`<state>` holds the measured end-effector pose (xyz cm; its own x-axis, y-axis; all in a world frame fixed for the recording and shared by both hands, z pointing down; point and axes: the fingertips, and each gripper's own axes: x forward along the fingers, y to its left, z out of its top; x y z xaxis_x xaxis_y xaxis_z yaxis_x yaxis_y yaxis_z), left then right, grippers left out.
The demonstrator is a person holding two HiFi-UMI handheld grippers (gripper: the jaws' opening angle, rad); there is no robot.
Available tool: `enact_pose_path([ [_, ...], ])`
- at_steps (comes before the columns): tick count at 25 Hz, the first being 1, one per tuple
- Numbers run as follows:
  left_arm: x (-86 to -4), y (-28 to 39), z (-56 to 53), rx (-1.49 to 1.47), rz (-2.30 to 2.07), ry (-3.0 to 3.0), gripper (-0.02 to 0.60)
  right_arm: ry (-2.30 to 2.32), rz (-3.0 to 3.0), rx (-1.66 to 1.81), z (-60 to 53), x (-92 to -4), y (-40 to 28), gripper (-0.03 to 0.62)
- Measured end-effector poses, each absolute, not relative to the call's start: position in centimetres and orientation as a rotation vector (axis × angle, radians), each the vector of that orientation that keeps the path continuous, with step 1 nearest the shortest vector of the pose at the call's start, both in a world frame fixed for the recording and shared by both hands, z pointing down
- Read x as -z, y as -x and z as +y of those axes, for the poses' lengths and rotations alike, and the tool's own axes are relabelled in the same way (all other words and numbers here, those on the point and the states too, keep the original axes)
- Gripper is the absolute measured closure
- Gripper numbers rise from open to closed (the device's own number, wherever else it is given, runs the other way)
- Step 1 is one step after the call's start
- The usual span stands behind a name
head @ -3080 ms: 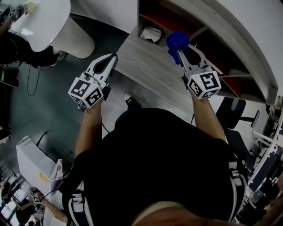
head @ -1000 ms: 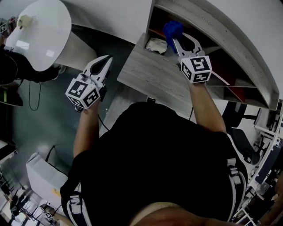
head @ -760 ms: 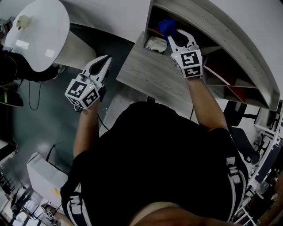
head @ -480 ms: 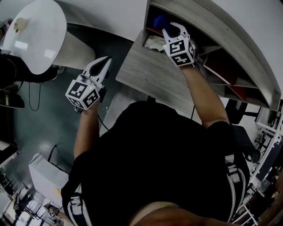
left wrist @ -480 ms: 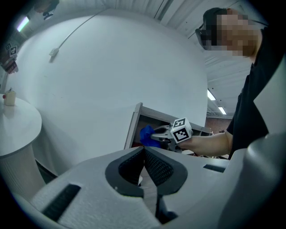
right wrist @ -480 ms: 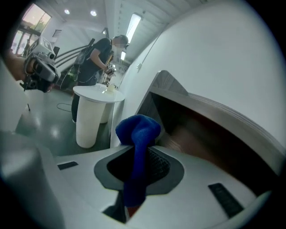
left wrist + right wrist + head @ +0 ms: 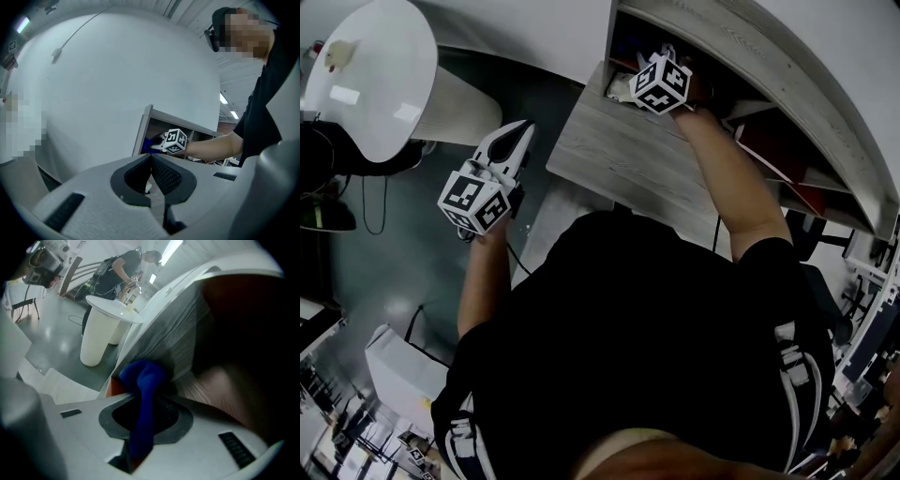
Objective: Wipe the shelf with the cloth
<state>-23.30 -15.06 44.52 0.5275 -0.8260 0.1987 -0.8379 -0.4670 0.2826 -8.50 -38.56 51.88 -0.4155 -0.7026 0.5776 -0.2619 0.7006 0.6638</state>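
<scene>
Right gripper (image 7: 146,401) at 12 o'clock in head view, reached into left compartment of shelf (image 7: 741,47), jaws clamped on blue cloth (image 7: 142,376). Cloth's bunched end sits against the grey side wall. White item (image 7: 621,90) in same compartment, just beside. Left gripper (image 7: 516,139) at 10 o'clock, off desk (image 7: 619,150), jaws closed together, nothing held.

The right gripper (image 7: 149,405), closed on the blue cloth (image 7: 140,380), has been carried from above the tabletop (image 7: 619,150) toward 11 o'clock, deep into the shelf (image 7: 750,56) compartment. In the head view the cloth has been hidden behind the marker cube (image 7: 661,82), and the arm has been stretched out.
</scene>
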Motion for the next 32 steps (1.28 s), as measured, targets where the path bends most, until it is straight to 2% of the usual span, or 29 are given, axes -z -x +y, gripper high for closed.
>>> enact_pose_path([
  [18, -45.6, 23.4, -16.4, -0.057, -1.353, -2.408, 0.565, -0.638, -1.821, 0.621, -41.0, -54.9, 9.0, 0.53],
  [32, -45.4, 21.8, -16.8, -0.038, -1.248, -2.466, 0.565, -0.698, -1.643, 0.481, -39.8, -54.8, 2.7, 0.53],
])
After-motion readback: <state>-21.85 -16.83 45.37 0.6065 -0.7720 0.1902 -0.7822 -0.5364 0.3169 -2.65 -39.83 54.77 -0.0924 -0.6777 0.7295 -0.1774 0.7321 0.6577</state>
